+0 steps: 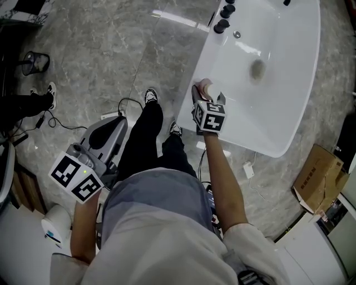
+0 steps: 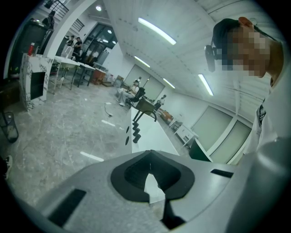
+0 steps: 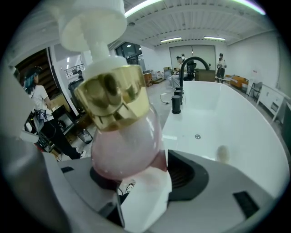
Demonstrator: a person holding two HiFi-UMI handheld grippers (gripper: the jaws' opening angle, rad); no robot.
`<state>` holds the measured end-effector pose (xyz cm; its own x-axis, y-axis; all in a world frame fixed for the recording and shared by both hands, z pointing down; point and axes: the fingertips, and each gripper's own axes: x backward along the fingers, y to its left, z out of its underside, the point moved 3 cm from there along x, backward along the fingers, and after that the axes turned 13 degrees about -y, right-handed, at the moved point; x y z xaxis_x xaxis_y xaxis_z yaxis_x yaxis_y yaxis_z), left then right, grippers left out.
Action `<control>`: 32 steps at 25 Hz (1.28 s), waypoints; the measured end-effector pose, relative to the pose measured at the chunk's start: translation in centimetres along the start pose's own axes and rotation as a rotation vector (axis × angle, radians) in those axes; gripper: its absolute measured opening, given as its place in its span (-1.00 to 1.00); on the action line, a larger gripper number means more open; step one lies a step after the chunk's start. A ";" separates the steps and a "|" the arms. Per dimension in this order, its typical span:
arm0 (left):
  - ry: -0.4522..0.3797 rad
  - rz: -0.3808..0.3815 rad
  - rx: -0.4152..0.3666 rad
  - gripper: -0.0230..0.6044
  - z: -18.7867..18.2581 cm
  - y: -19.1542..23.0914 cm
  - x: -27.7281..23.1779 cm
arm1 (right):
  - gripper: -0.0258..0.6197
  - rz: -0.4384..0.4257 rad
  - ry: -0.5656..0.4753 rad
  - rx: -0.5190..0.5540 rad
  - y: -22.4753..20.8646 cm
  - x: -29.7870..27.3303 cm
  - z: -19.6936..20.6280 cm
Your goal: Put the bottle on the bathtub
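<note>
A pump bottle [image 3: 122,132] with a pink body, gold collar and white pump head stands between my right gripper's [image 3: 143,176] jaws, leaning to the left. The ribbed right pad [image 3: 184,173] shows bare beside it, so the jaws stand open around the bottle. From the head view, the bottle [image 1: 206,87] is at the near rim of the white bathtub [image 1: 278,128], with the right gripper [image 1: 207,97] just behind it. My left gripper [image 1: 105,136] hangs low at the left, away from the tub, jaws together and empty [image 2: 151,157].
Black faucet fittings [image 1: 225,16] stand on the tub's far rim, and a drain [image 1: 257,69] sits in its floor. A cardboard box [image 1: 317,178] lies right of the tub. A wire basket [image 1: 33,62] and cables [image 1: 125,103] are on the marble floor at the left.
</note>
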<state>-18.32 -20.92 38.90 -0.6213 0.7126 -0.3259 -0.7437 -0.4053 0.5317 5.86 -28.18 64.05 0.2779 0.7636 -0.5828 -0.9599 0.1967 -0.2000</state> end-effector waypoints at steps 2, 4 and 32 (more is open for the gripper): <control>0.000 0.003 -0.001 -0.90 -0.1 0.0 0.0 | -0.19 0.003 0.001 0.000 0.0 0.1 0.0; 0.000 0.007 -0.003 -0.90 -0.2 -0.1 -0.2 | -0.19 0.005 0.003 -0.004 0.0 0.3 0.1; -0.105 0.054 -0.025 -0.90 2.5 -6.8 1.8 | -0.33 -0.131 -0.141 -0.011 2.8 11.1 -2.1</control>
<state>-13.73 -15.46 36.65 -0.6325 0.7447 -0.2129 -0.7166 -0.4583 0.5258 6.38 -20.43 55.36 0.3920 0.8106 -0.4351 -0.9150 0.2944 -0.2758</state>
